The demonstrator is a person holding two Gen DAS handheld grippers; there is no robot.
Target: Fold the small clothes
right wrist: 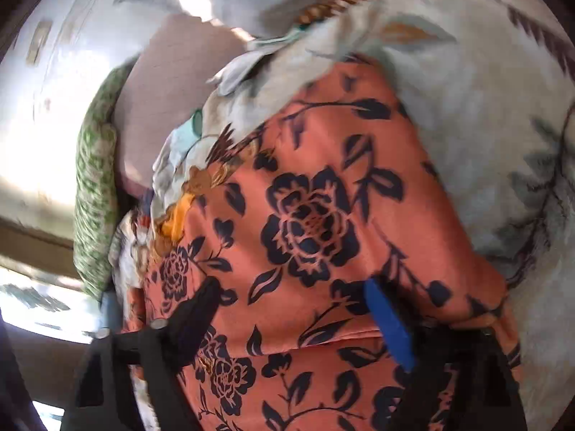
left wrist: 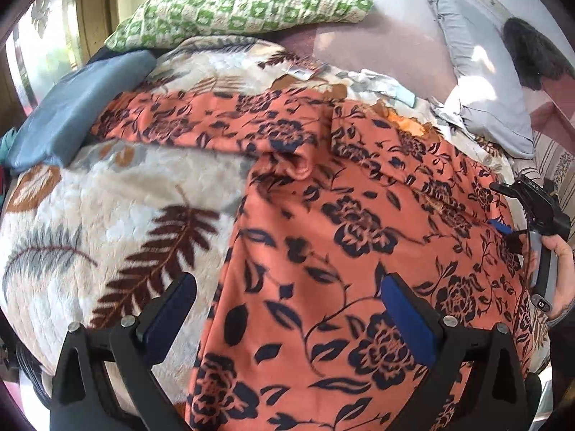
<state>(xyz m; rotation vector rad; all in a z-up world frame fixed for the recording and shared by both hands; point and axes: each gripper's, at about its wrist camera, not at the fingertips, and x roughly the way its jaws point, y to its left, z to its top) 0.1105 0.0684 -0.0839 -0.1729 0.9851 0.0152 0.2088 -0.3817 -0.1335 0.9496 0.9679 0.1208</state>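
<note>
Spread wide above the orange floral garment on the leaf-print blanket, left gripper empty; right gripper likewise agape (blurred). Best pinch one hem edge only, lifting evenly.

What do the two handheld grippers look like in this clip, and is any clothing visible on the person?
Both are black plastic. The left gripper has two angled fingers with blue pads, silver bolts at the pivots and triangular cut-outs in the base. The right gripper matches it; in the left wrist view it has a grey handle with a round button. A hand holds it; a dark cuff edge shows.
</note>
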